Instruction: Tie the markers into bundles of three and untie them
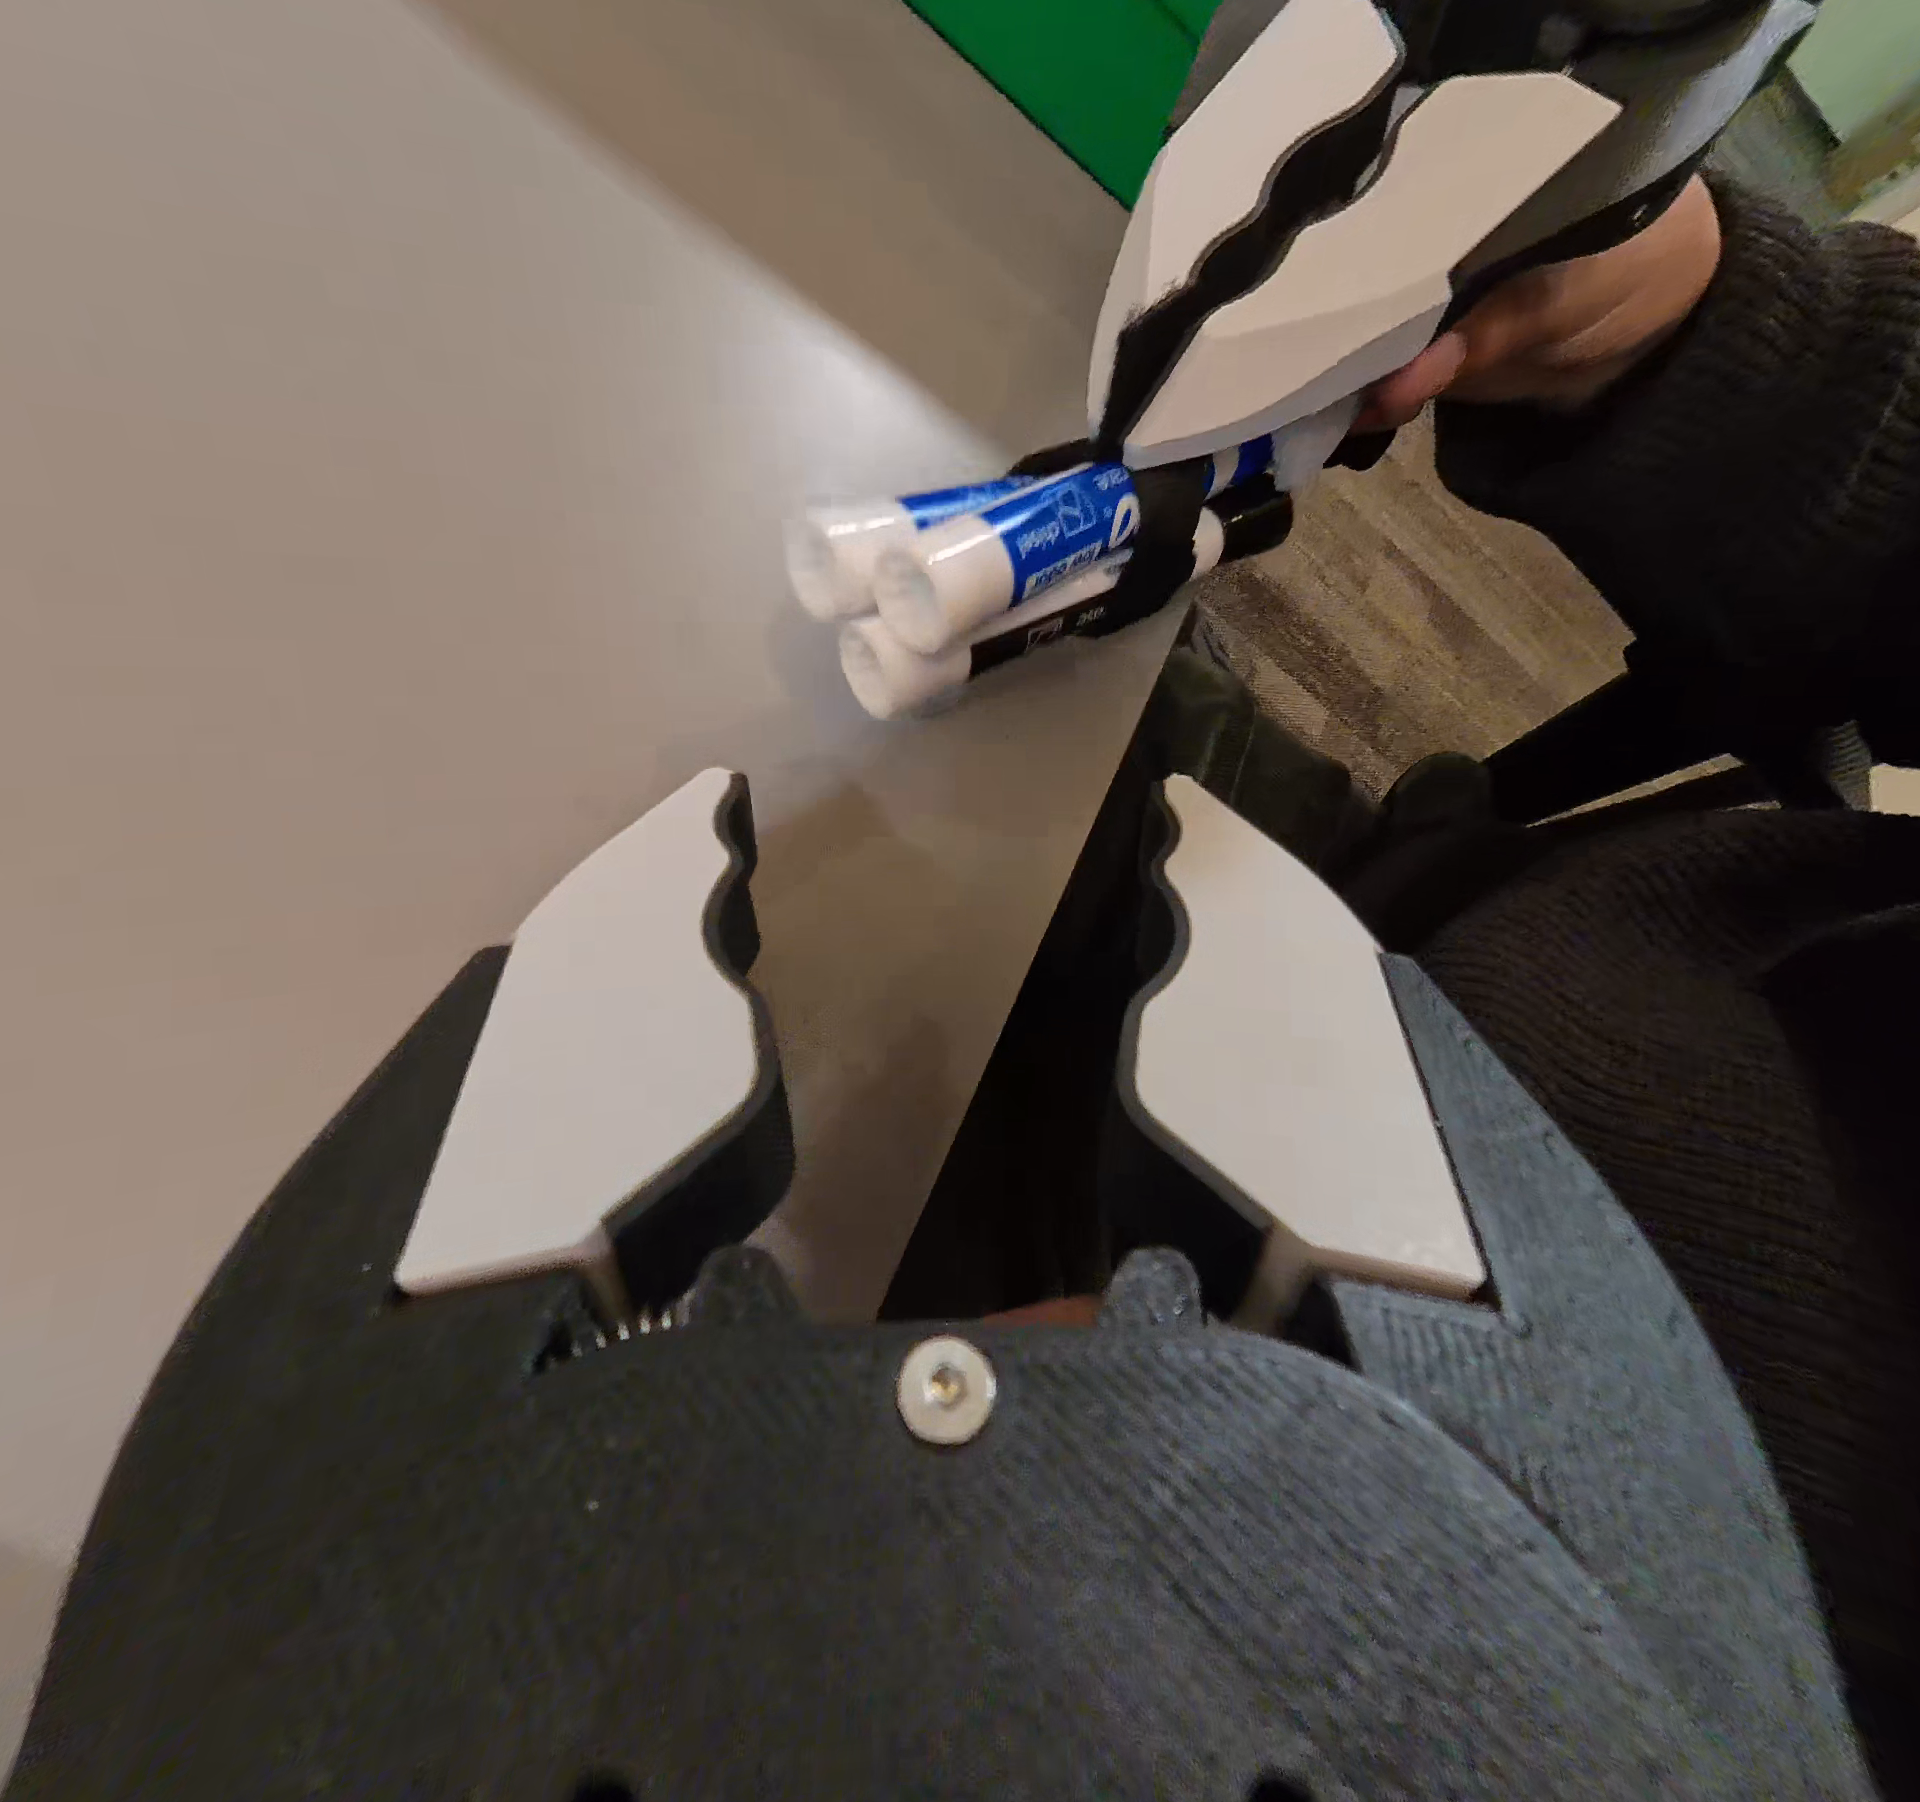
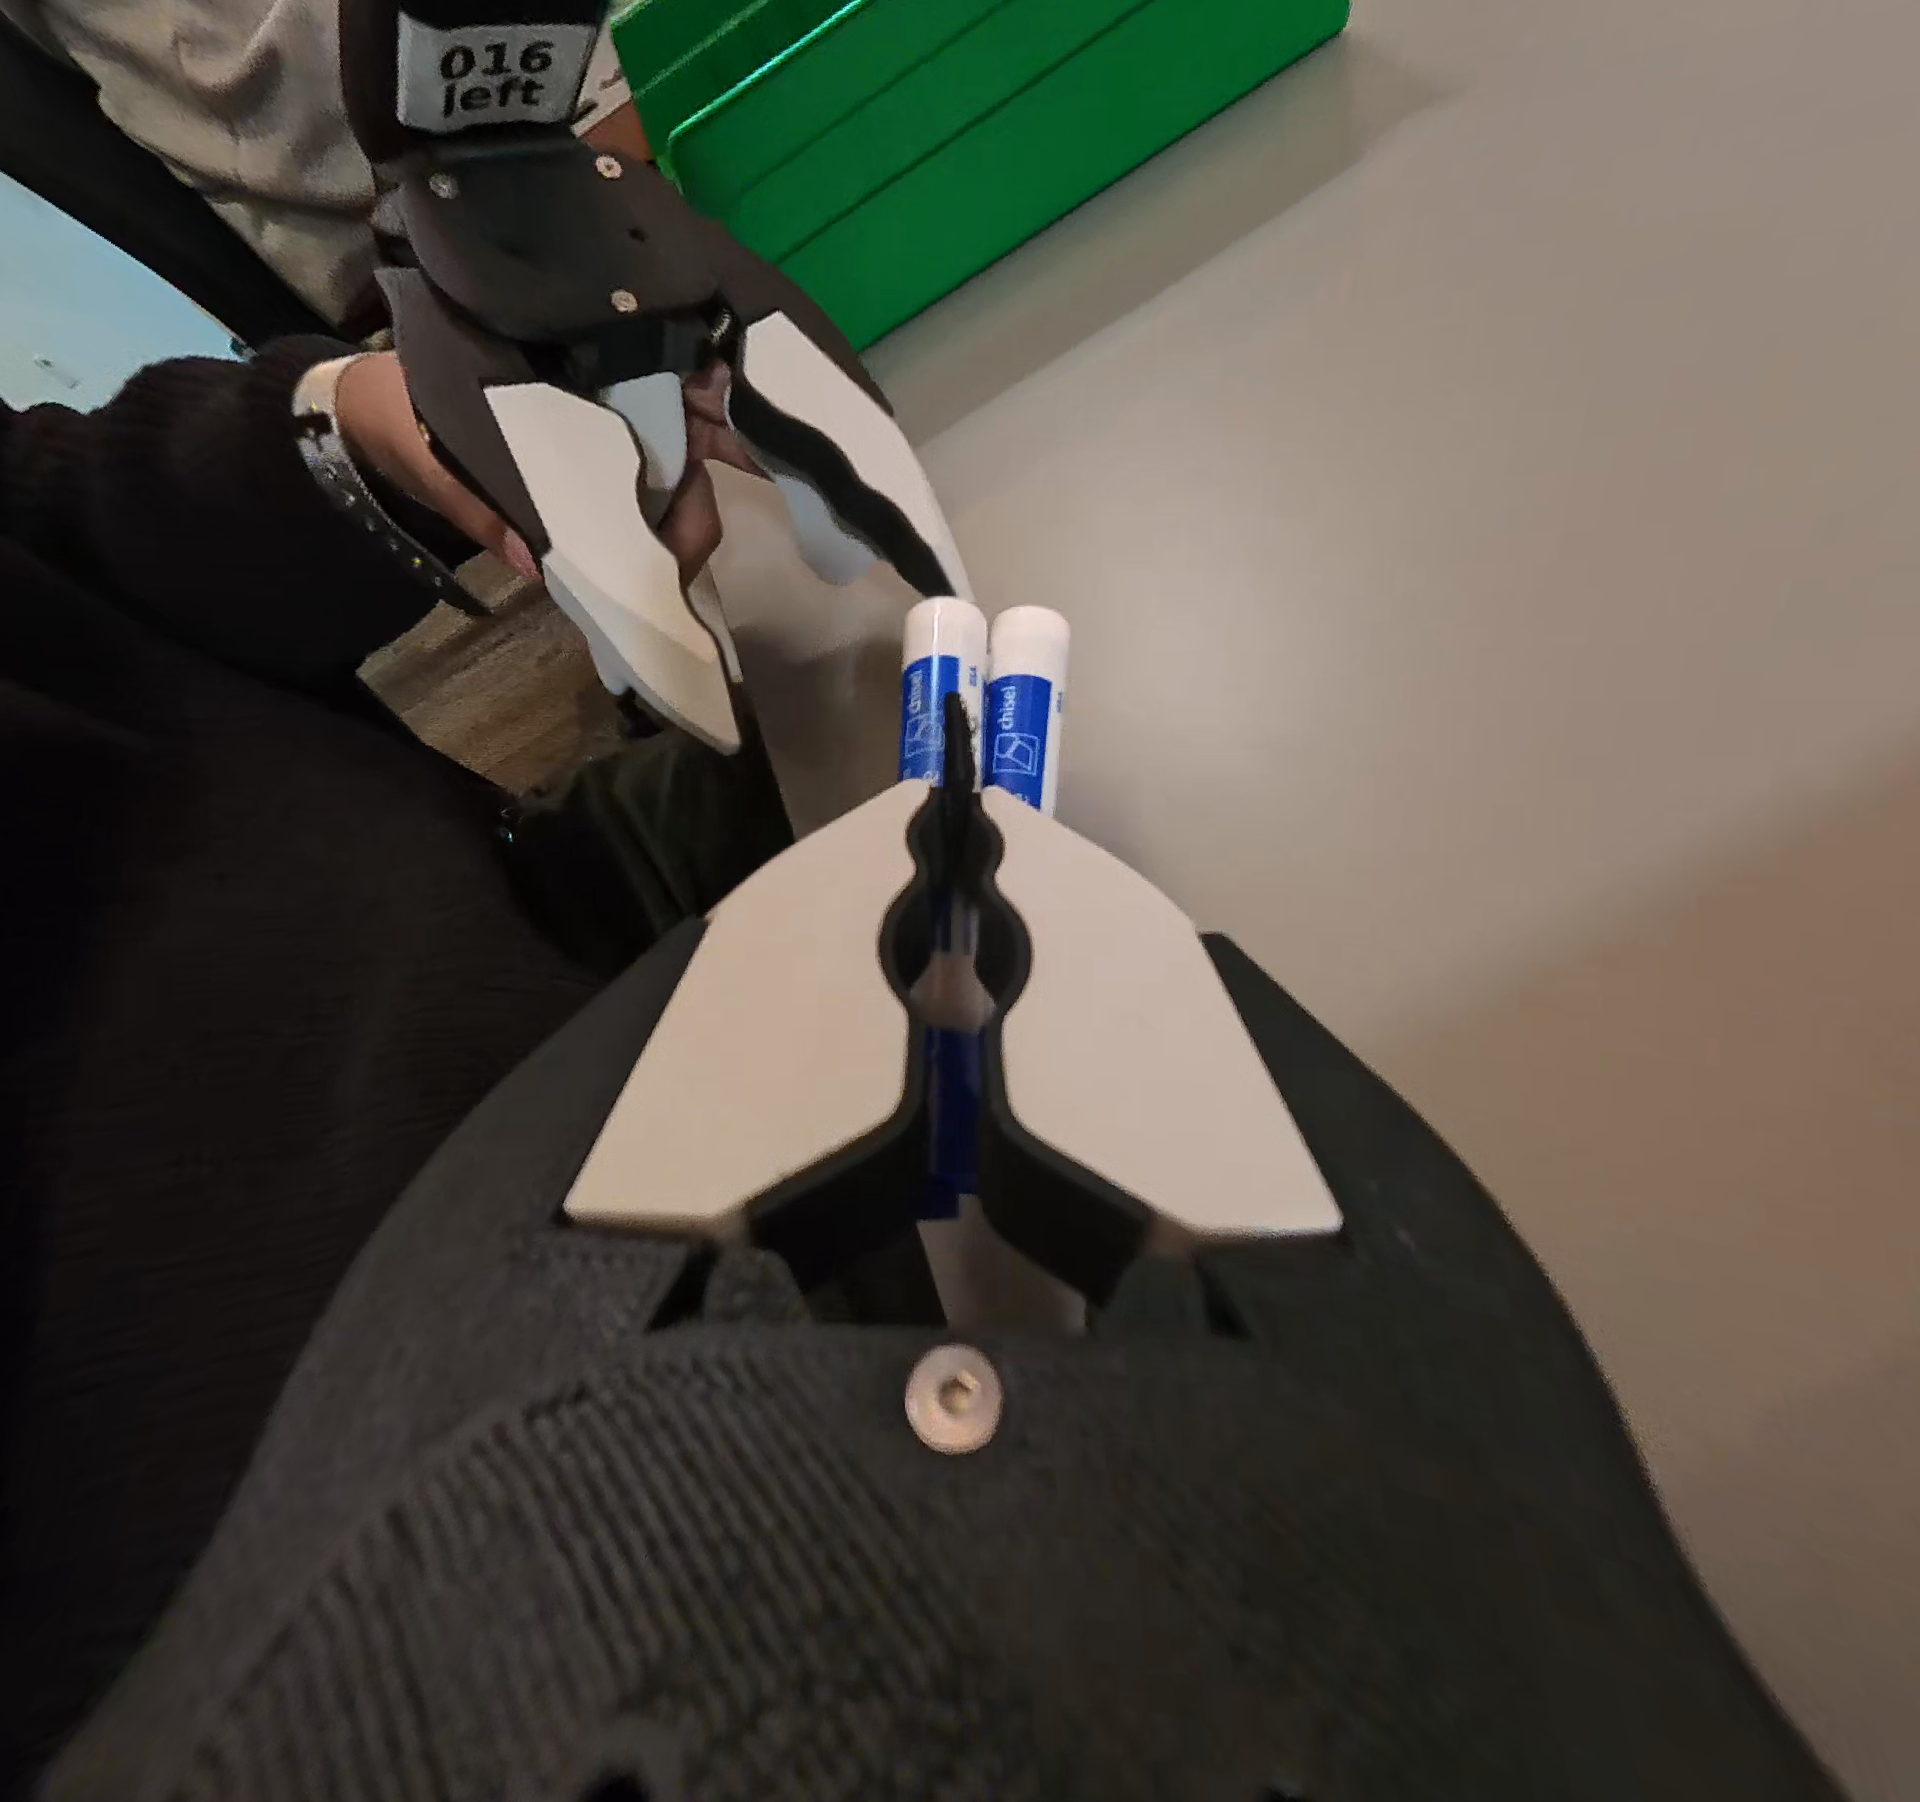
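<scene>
A bundle of three white-capped markers (image 1: pixel 935 568), two with blue labels and one black, is bound by a black strap (image 1: pixel 1158 547). It sits at the grey table's (image 1: pixel 312 505) near edge. My right gripper (image 1: pixel 1112 438) comes down from above and is shut on the strap. In the right wrist view the shut right gripper (image 2: pixel 951 796) pinches the strap (image 2: pixel 956 734), with two blue-label markers (image 2: pixel 1023 703) sticking out ahead. My left gripper (image 1: pixel 951 796) is open and empty, just short of the bundle's cap ends. It also shows in the right wrist view (image 2: pixel 831 646), open.
Green plastic bins (image 2: pixel 987 142) stand on the table behind the bundle and also show in the left wrist view (image 1: pixel 1039 17). The table edge (image 1: pixel 1039 921) runs between my left gripper's fingers. A person's hand (image 1: pixel 1558 318) and black sleeve are at the right, over carpet floor. My right fingertips sit around 7 centimetres from my left ones.
</scene>
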